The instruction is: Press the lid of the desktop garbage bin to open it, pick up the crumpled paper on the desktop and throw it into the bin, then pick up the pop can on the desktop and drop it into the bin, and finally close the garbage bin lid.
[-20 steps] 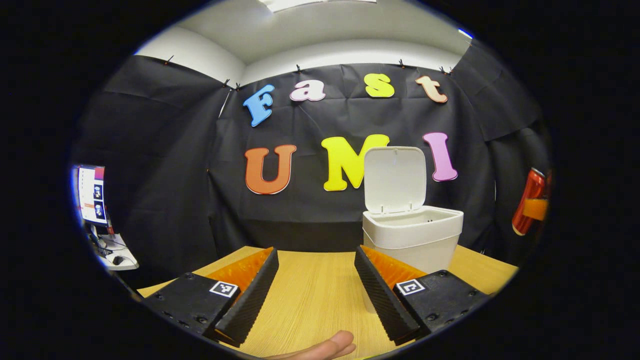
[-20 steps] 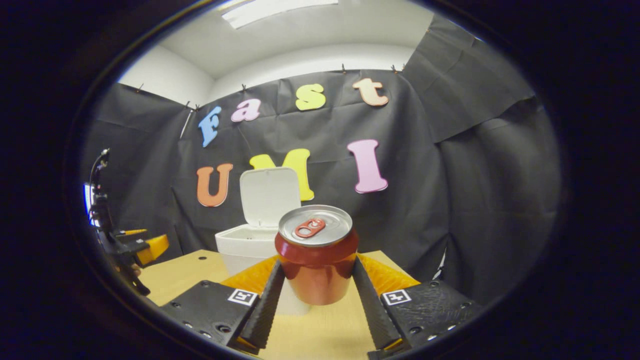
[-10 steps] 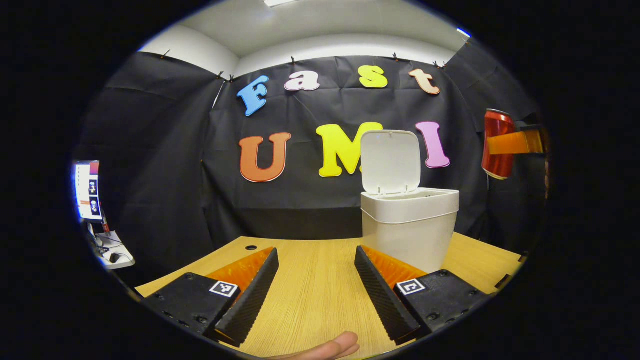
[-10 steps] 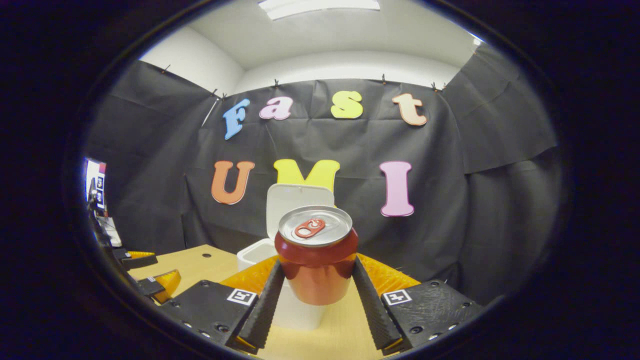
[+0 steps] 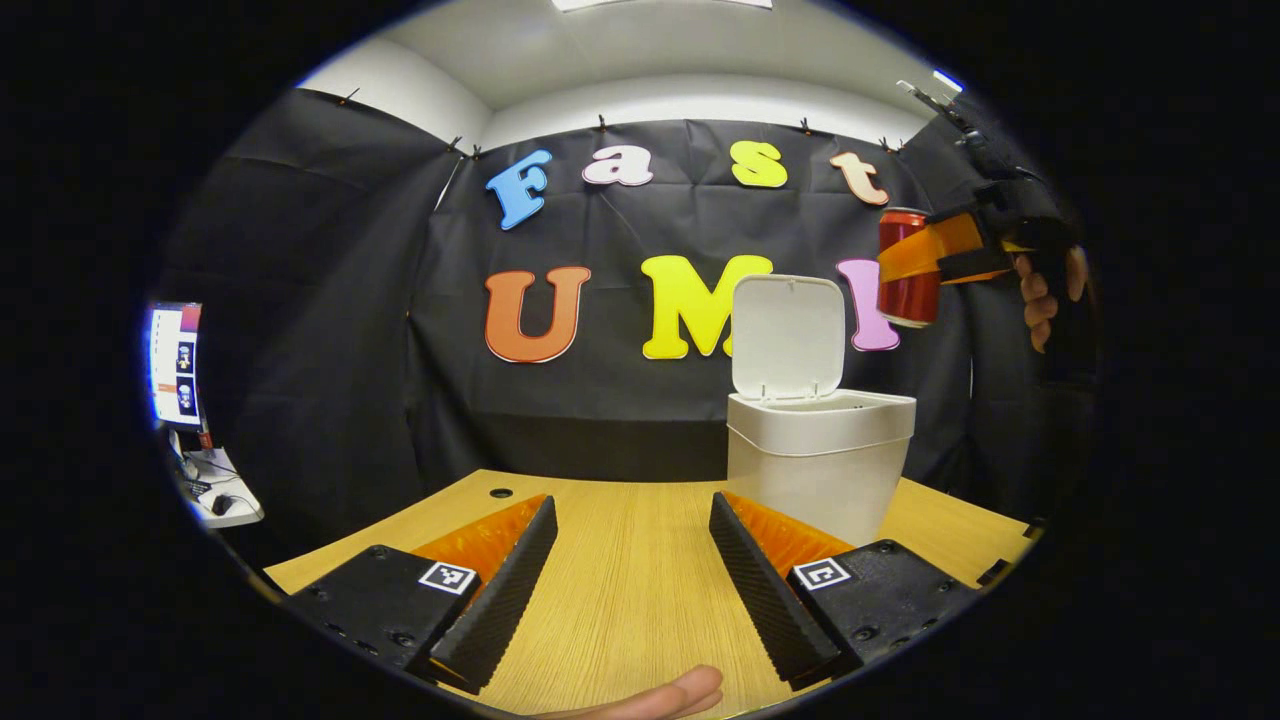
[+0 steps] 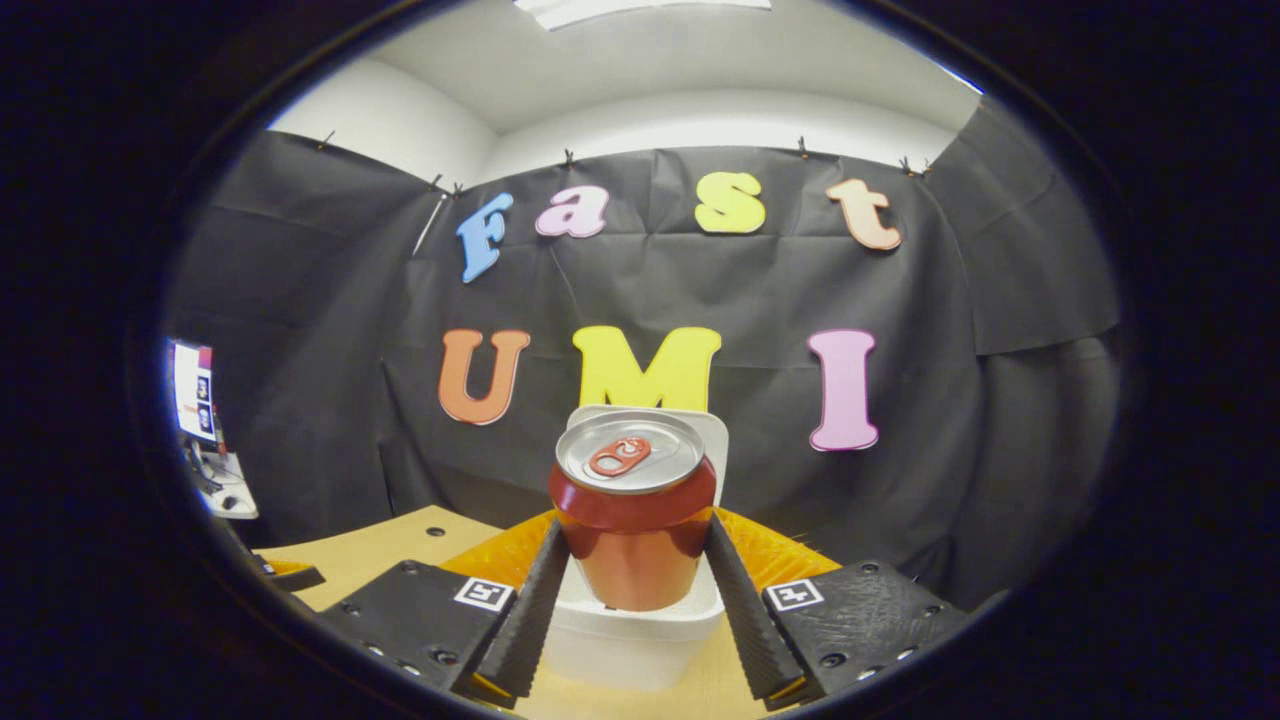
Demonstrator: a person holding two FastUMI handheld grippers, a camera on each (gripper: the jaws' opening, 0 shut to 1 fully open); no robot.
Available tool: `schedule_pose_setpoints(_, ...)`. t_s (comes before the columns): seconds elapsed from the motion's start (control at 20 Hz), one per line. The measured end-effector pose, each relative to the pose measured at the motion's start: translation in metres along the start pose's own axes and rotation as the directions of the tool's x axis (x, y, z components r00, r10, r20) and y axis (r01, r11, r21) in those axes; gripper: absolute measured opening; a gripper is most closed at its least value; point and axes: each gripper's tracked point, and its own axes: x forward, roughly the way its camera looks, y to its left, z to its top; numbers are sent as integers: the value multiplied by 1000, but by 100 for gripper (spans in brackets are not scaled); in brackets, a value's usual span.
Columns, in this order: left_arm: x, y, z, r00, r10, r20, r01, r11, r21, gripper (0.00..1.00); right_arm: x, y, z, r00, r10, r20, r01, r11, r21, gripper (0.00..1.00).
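Up high, the right gripper [image 6: 632, 580] is clamped on the pop can [image 6: 633, 520], both fingers pressed to its red sides, pull-tab top facing the camera. Directly beneath sits the white garbage bin [image 6: 630, 640], its lid [image 6: 712, 430] standing upright behind the can, mouth open. From the left gripper view the can [image 5: 907, 268] hangs above and a touch right of the bin [image 5: 815, 465], a hand [image 5: 1045, 290] gripping the tool behind it. The left gripper [image 5: 632, 585] hovers low over the wooden table [image 5: 620, 560], jaws spread wide and empty, bin near its right finger. A fingertip [image 5: 660, 695] peeks in below. A monitor [image 5: 172, 365] glows far left.
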Motion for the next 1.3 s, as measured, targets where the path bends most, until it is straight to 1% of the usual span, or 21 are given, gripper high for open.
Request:
schedule_pose_setpoints(0.15, -2, 1, 0, 1000, 5, 0, -5, 1000, -5, 99, 36, 9, -2, 999, 18, -49, -17, 1000, 25, 77)
schedule_pose_setpoints(0.3, -2, 2, -1, 1000, 4, -11, -4, 1000, -5, 99, 72, 9, -19, 991, 8, -131, -4, 1000, 24, 77)
schedule_pose_setpoints(0.35, -2, 1, -2, 1000, 0, -11, 0, 1000, -5, 99, 83, 7, -26, 986, -9, -165, 11, 1000, 13, 79)
schedule_pose_setpoints(0.45, -1, 1, -2, 1000, -1, -9, 1, 1000, 4, 99, 103, -2, -36, 979, -57, -197, 52, 998, -31, 78)
schedule_pose_setpoints(0.5, -1, 2, -1, 1000, 3, -7, -3, 1000, 12, 99, 112, -5, -42, 974, -69, -214, 62, 997, -36, 78)
schedule_pose_setpoints(0.6, 0, 3, -2, 1000, 5, -6, -5, 1000, 25, 99, 123, -6, -58, 963, -66, -260, 70, 998, 4, 80)
schedule_pose_setpoints(0.7, 1, 6, -4, 1000, 11, -9, -10, 1000, 26, 99, 131, -5, -69, 952, -62, -300, 80, 996, 48, 78)
schedule_pose_setpoints(0.8, 2, 8, -6, 1000, 14, -17, -14, 1000, 20, 99, 136, -7, -78, 939, -66, -338, 94, 993, 67, 79)
schedule_pose_setpoints(0.85, 3, 8, -7, 1000, 14, -22, -14, 1000, 16, 99, 136, -5, -83, 931, -61, -360, 91, 994, 68, 78)
schedule_pose_setpoints(0.9, 6, 9, -7, 1000, 15, -21, -15, 1000, 12, 99, 135, -5, -87, 925, -63, -375, 92, 994, 61, 80)
schedule_pose_setpoints(0.95, 7, 10, -9, 1000, 15, -23, -15, 1000, 8, 99, 134, -5, -90, 921, -61, -385, 91, 994, 60, 78)
schedule_pose_setpoints(1.0, 9, 11, -12, 999, 19, -31, -19, 1000, 5, 99, 133, -3, -92, 918, -48, -395, 82, 994, 71, 80)
schedule_pose_setpoints(1.05, 10, 12, -16, 999, 23, -45, -23, 1000, 3, 99, 132, 0, -93, 914, -37, -404, 78, 994, 83, 78)
schedule_pose_setpoints(1.1, 11, 13, -20, 998, 24, -56, -24, 1000, -1, 99, 131, 1, -95, 910, -32, -414, 79, 992, 96, 80)
schedule_pose_setpoints(1.2, 12, 13, -20, 998, 17, -64, -18, 1000, -10, 99, 129, 5, -97, 905, -15, -426, 70, 991, 114, 78)
schedule_pose_setpoints(1.3, 13, 16, -21, 998, 28, -62, -29, 1000, -9, 99, 129, 6, -98, 903, -18, -429, 66, 993, 99, 80)
